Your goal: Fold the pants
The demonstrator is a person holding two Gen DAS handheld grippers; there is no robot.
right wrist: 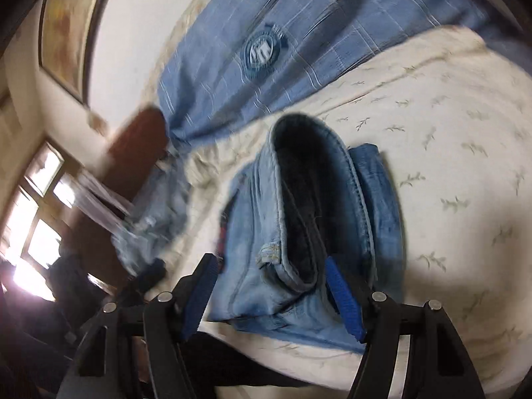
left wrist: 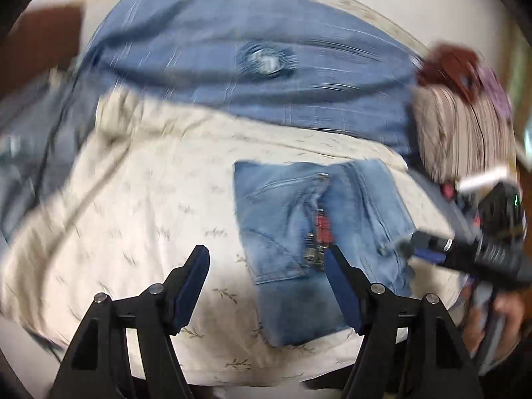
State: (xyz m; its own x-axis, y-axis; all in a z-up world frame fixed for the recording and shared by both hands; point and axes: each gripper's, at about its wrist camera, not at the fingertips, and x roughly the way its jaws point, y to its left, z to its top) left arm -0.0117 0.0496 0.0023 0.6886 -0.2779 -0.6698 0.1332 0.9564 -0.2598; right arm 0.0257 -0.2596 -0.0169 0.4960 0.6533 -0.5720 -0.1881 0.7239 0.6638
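Jeans lie folded on bedsheet, both claws seemingly open.

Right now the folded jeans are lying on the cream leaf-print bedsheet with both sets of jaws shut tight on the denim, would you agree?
Not quite. The folded jeans do lie on the cream leaf-print bedsheet, but neither gripper is shut on them. The left wrist view shows the left gripper with its jaws spread wide, and the right wrist view shows the right gripper equally open.

A home bedroom: a bed with leaf-print sheet, blue blanket, framed picture, sunlit window.
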